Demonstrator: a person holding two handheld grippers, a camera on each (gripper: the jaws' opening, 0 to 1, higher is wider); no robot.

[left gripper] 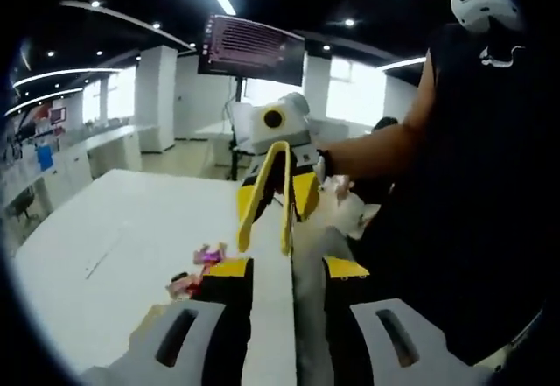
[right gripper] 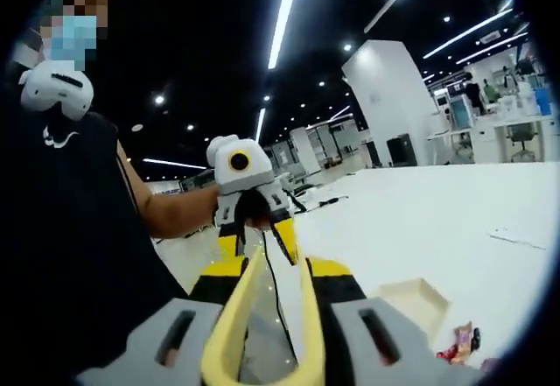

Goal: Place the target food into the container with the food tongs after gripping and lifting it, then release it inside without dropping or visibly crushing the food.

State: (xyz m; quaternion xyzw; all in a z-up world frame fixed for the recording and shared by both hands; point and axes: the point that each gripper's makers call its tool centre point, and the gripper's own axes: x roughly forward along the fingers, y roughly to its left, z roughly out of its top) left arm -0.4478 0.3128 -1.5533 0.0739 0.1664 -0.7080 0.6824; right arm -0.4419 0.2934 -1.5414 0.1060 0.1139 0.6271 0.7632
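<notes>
Right gripper view shows your right gripper (right gripper: 262,333) clamped on the yellow tongs (right gripper: 262,316), raised off the worktop (right gripper: 420,220); left gripper (left gripper: 289,272) jaws stand apart, empty. Wrapped food (right gripper: 459,342) lies beside the container (right gripper: 411,303), ungripped.

Two grippers are showing — the left gripper (left gripper: 290,274) and the right gripper (right gripper: 264,305). One pair of yellow food tongs (left gripper: 267,195) is being held. One cream container (right gripper: 413,302) is sitting on one white table (right gripper: 437,220), and two small pink wrapped foods (left gripper: 208,254) are lying there — one person (left gripper: 472,167) is standing by.
</notes>
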